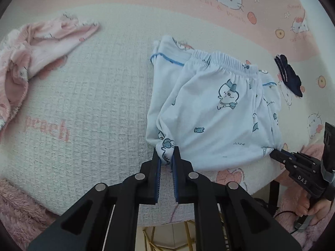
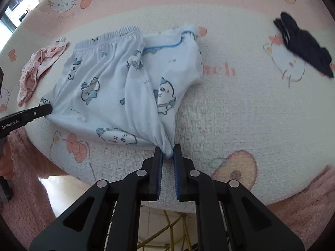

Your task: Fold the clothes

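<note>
Near the front edge of the table (image 1: 94, 104), light blue printed pyjama trousers (image 1: 213, 113) lay bunched, waistband toward the far side. The left gripper (image 1: 166, 155) was clamped on one lower corner of the trousers; the right gripper (image 2: 167, 153) was clamped on the other corner, both close to the front edge. A pink garment (image 1: 37, 48) lay toward the table's far left. A dark navy garment (image 2: 303, 44) lay toward the far right, well apart from the trousers.
</note>
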The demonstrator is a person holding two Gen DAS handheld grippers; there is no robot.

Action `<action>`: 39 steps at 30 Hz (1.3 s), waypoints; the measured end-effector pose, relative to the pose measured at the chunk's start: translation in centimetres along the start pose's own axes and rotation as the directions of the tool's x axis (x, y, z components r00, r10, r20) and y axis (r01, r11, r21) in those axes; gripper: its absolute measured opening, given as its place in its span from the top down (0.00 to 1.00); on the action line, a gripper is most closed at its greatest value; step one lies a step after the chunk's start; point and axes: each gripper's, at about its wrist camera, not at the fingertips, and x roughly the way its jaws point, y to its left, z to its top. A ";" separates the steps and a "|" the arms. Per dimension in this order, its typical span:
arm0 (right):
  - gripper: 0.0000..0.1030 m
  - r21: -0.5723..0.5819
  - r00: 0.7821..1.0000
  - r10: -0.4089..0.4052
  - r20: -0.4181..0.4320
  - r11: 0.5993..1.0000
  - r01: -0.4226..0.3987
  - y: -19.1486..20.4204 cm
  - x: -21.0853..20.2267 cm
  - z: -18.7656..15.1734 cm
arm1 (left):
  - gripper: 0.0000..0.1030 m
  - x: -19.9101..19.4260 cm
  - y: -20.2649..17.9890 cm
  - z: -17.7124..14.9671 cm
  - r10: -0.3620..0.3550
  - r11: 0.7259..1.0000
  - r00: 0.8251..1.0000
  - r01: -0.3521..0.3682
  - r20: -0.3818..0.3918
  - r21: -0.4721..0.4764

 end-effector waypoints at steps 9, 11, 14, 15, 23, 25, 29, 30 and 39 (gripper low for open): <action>0.87 0.120 0.993 -0.045 0.105 0.992 0.032 -2.8 -3.7 0.1 | 0.69 -5.4 6.2 0.4 0.009 0.980 0.989 0.021 0.147 -0.197; 0.79 0.055 0.985 -0.035 0.171 0.998 0.026 -1.5 -4.6 1.0 | 0.69 -5.3 4.2 1.2 -0.079 0.992 0.984 0.094 0.162 -0.085; 0.74 -0.097 0.984 0.089 0.156 0.993 -0.074 2.7 -2.5 3.0 | 0.69 -2.7 -1.4 1.5 -0.096 0.992 0.990 0.086 0.105 0.094; 0.74 -0.125 0.987 0.108 0.122 0.988 -0.092 3.5 -1.3 3.1 | 0.69 -1.8 -3.2 1.6 -0.100 0.984 0.991 0.086 0.086 0.154; 0.74 -0.025 0.999 -0.015 0.047 1.000 0.016 -0.6 -0.2 2.4 | 0.69 -2.1 0.1 0.8 0.231 0.964 0.968 -0.242 0.102 0.115; 0.74 0.035 0.996 -0.082 0.035 0.996 0.081 -2.4 -0.2 2.8 | 0.69 -3.1 0.7 1.0 0.155 0.983 0.979 -0.166 0.131 0.076; 0.74 -0.014 0.989 0.022 0.144 1.000 -0.021 0.5 -1.6 3.8 | 0.69 -3.9 -2.8 1.1 0.023 0.978 0.978 -0.065 0.205 0.198; 0.72 -0.077 0.985 0.033 0.172 0.997 -0.020 2.2 -1.8 4.1 | 0.69 -3.6 -4.5 1.0 0.005 0.965 0.977 -0.061 0.212 0.255; 0.72 -0.247 0.994 -0.060 0.095 0.965 0.081 4.3 1.7 4.8 | 0.68 -0.3 -4.4 1.6 0.219 0.926 0.966 -0.250 0.138 0.282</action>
